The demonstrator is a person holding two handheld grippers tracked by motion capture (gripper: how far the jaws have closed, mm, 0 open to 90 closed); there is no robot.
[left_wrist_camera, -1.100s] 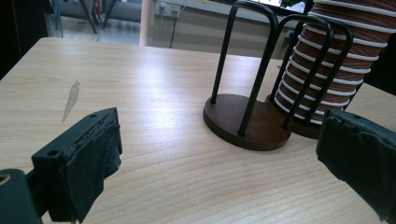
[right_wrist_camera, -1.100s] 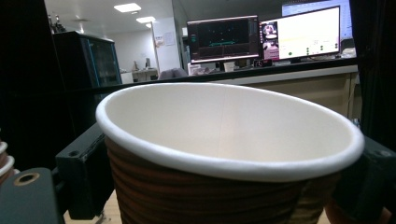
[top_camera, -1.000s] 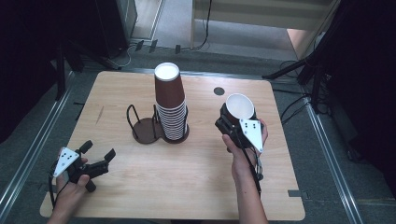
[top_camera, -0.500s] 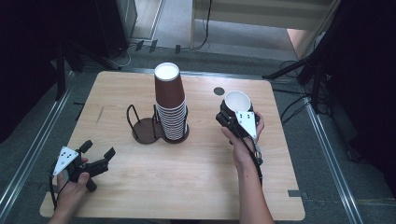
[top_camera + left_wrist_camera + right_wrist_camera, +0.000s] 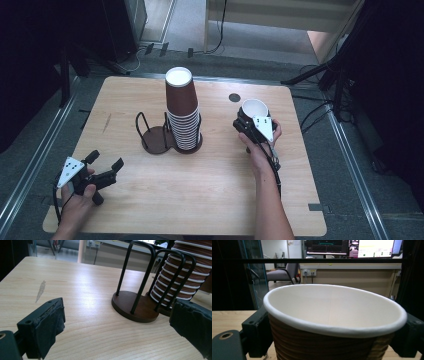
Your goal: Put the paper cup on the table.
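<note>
At right of centre in the high view, the right claw (image 5: 248, 120) pinched a brown paper cup (image 5: 254, 108), mouth up, apparently just above the worktop (image 5: 200, 200). The left claw (image 5: 104, 167) sat spread at lower left, near the wire holder (image 5: 155, 134) and stacked cups (image 5: 182, 112).

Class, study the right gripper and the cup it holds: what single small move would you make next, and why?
Probably carry the cup a little left toward the empty bay of the wire holder. The right gripper is shut on it, mouth up, at the table's right side, while the stack of cups fills the other bay and the left gripper sits open, idle.
</note>
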